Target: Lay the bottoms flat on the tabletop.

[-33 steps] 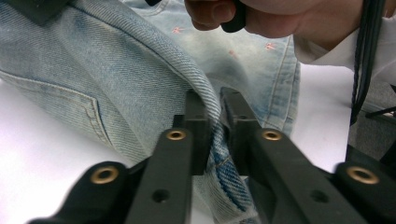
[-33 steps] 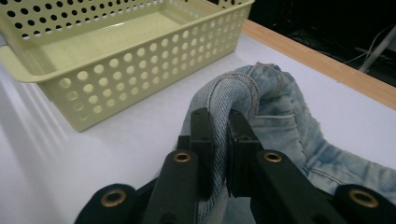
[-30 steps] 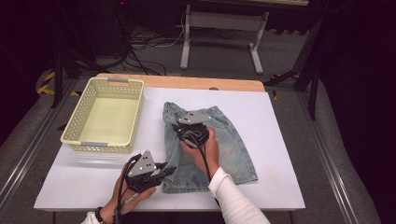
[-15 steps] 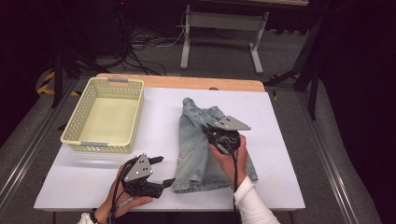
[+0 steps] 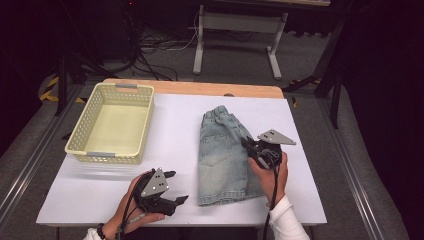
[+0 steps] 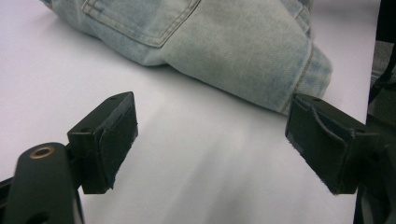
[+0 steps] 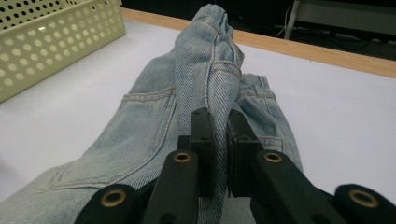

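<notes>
Shorts (image 5: 223, 155): being folded at desk (image 5: 170, 130) centre. Right tool (image 5: 251, 148) is clamped on a raised fold at their 3 o'clock edge; left tool (image 5: 172, 190), just opened wide, is empty. Risk: fold slipping out if denim is tugged.

The left gripper (image 5: 172, 192) lies low in the person's left hand (image 5: 131, 210), its jaws having just opened, spread wide with nothing between them. The right gripper (image 5: 248, 145), held in the right hand (image 5: 270, 172), has its jaws pinched together on a fold of cloth.
</notes>
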